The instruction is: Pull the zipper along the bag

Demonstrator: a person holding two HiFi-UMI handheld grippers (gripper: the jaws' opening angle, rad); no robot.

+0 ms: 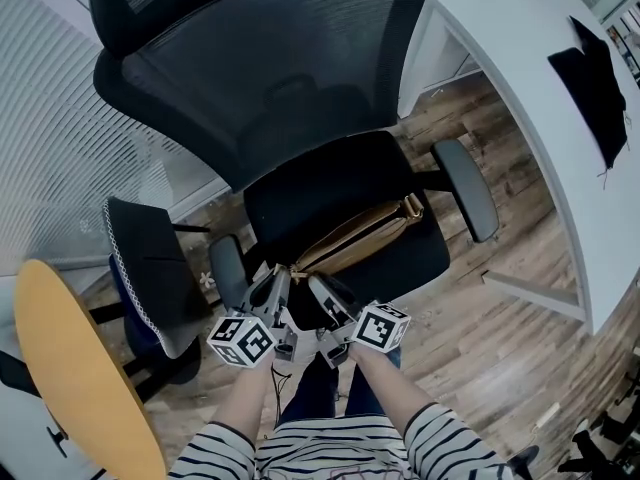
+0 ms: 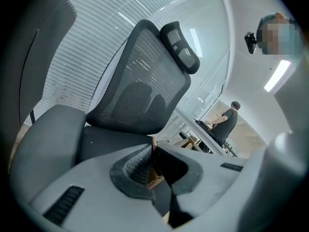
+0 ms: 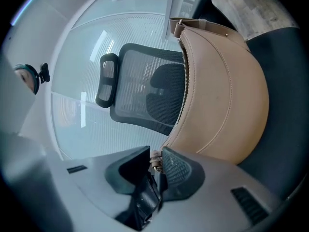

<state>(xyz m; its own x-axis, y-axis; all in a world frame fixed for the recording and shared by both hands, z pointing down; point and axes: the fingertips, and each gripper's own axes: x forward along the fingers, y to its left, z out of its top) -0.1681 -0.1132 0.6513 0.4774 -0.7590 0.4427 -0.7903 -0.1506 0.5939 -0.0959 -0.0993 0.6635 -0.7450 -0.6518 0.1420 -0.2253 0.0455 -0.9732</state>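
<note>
Tan bag (image 1: 365, 240), long axis lower-left to upper-right, zipper (image 3: 185, 88) up

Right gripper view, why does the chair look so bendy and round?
Right gripper view: a wide-angle lens curves the chair and bag, and the corners go dark. Left gripper view: same bending, plus a glaring ceiling light. Head view: less curved.

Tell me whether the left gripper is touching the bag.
Touching. The left gripper view shows the left gripper closed on a tan edge of the bag, pinched between its jaws.

The bag (image 1: 365, 236) lies on the chair seat (image 1: 330, 183), the desk (image 1: 530, 88) right of it.
</note>
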